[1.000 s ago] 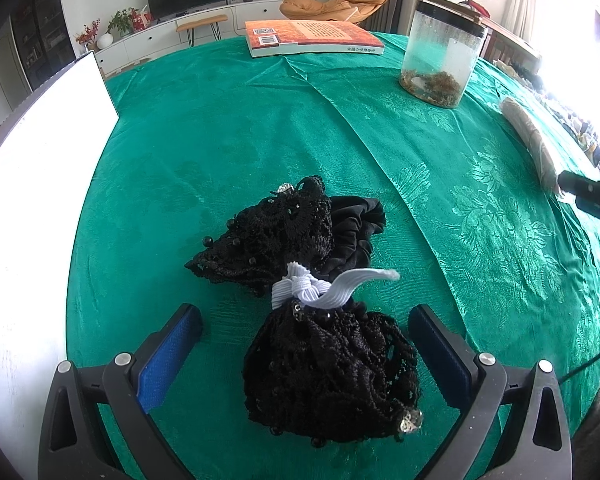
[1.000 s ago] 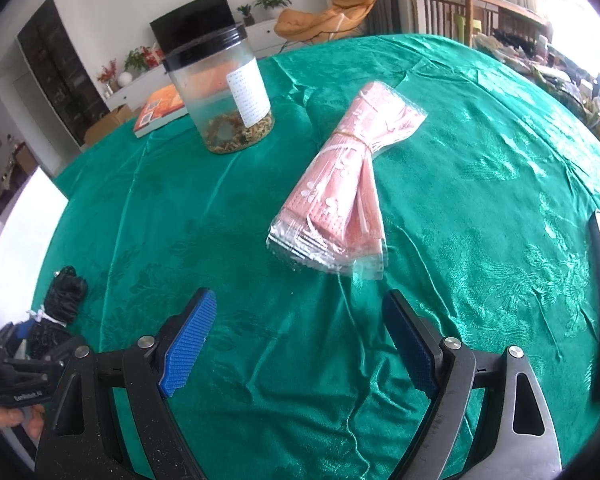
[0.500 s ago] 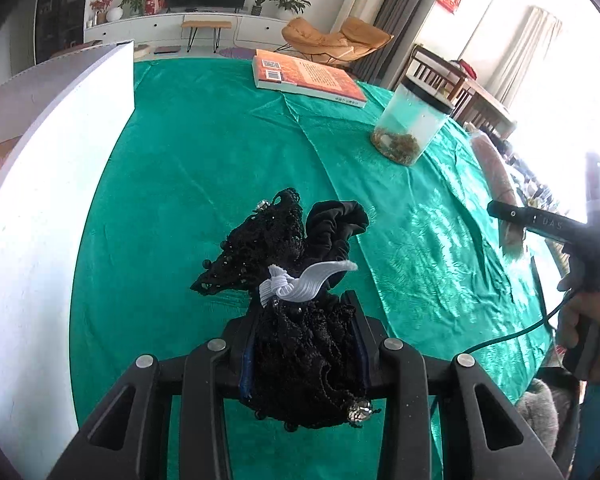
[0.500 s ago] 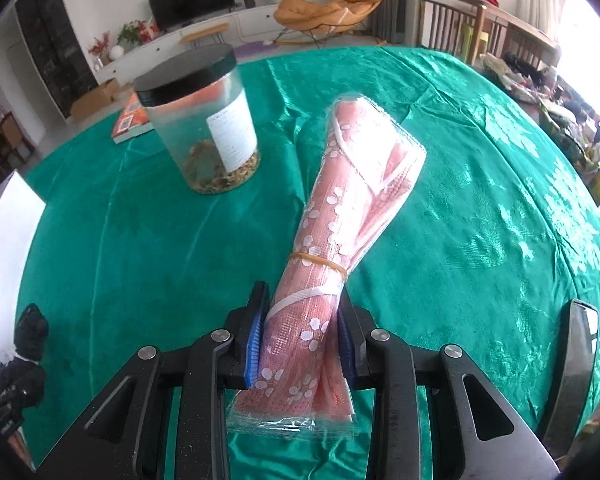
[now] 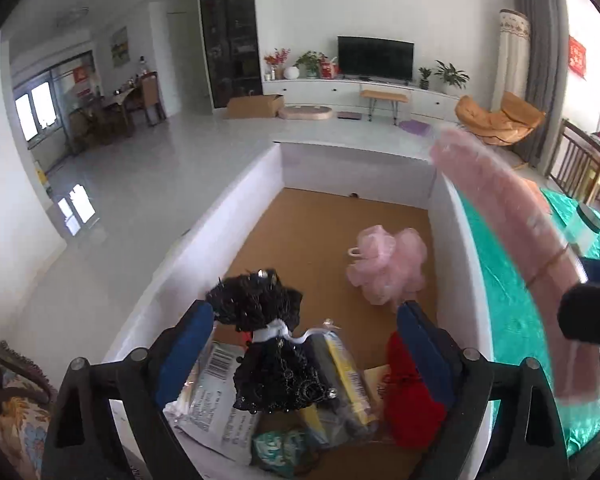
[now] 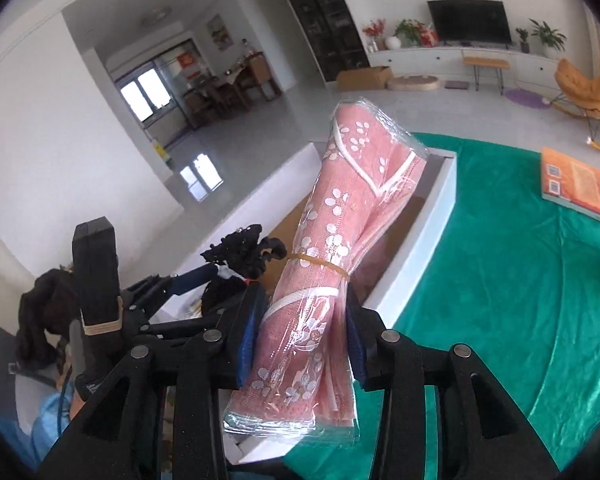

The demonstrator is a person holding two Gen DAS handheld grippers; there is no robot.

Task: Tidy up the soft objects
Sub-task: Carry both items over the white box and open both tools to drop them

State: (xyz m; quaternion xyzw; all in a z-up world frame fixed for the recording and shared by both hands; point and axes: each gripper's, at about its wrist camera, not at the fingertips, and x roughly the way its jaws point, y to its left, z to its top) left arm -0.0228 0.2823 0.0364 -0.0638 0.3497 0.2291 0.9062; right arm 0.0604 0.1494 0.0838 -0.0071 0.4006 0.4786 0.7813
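White box (image 5: 236,216) walls stand beside the green tablecloth (image 6: 500,264). At left, the left gripper (image 5: 304,344) jaws are opening, spread; the black lace bundle (image 5: 274,364) between them may drop onto packets. At right, the right gripper (image 6: 302,340) is opening around the pink wrapped towel (image 6: 340,240), which may slip onto the wall.

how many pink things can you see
2: a pink mesh bath pouf lying in the white box, and a plastic-wrapped pink cloth roll in the right claw, its jaws opening. Others may be hidden deeper in the box.
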